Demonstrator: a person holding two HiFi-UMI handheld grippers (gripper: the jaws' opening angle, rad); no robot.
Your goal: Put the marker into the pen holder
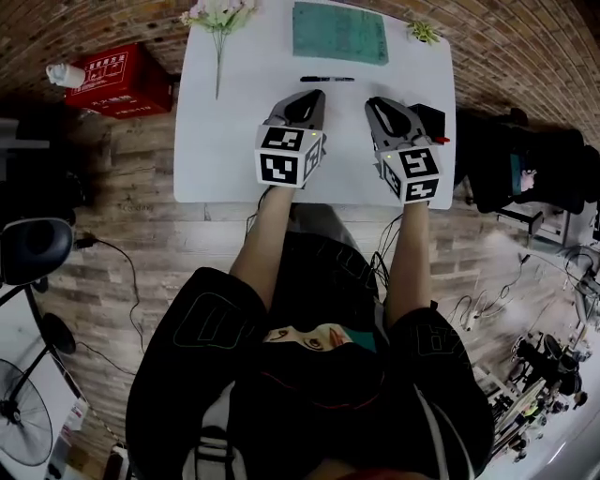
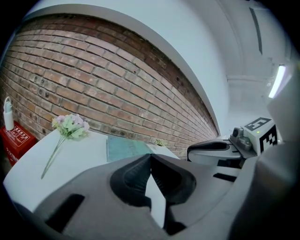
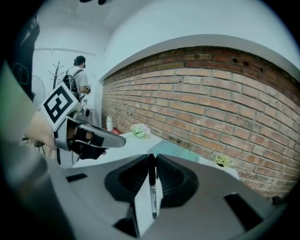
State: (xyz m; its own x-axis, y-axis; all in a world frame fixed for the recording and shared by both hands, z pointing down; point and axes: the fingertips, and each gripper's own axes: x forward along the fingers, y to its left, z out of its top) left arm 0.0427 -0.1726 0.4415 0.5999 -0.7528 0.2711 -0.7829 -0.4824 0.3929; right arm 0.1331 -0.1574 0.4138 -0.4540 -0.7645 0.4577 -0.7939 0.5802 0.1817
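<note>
A black marker lies crosswise on the white table, just beyond both grippers. My left gripper hovers near the marker's left half, jaws shut and empty; in its own view the tips meet over bare table. My right gripper sits below the marker's right end, also shut. In the right gripper view the marker shows through the slit under the closed tips, lying on the table. A black box-shaped thing with a red bit, perhaps the pen holder, stands right of the right gripper, partly hidden.
A teal mat lies at the table's far edge, with artificial flowers at the far left and a small green plant at the far right. A red box stands on the floor left. A person stands far back.
</note>
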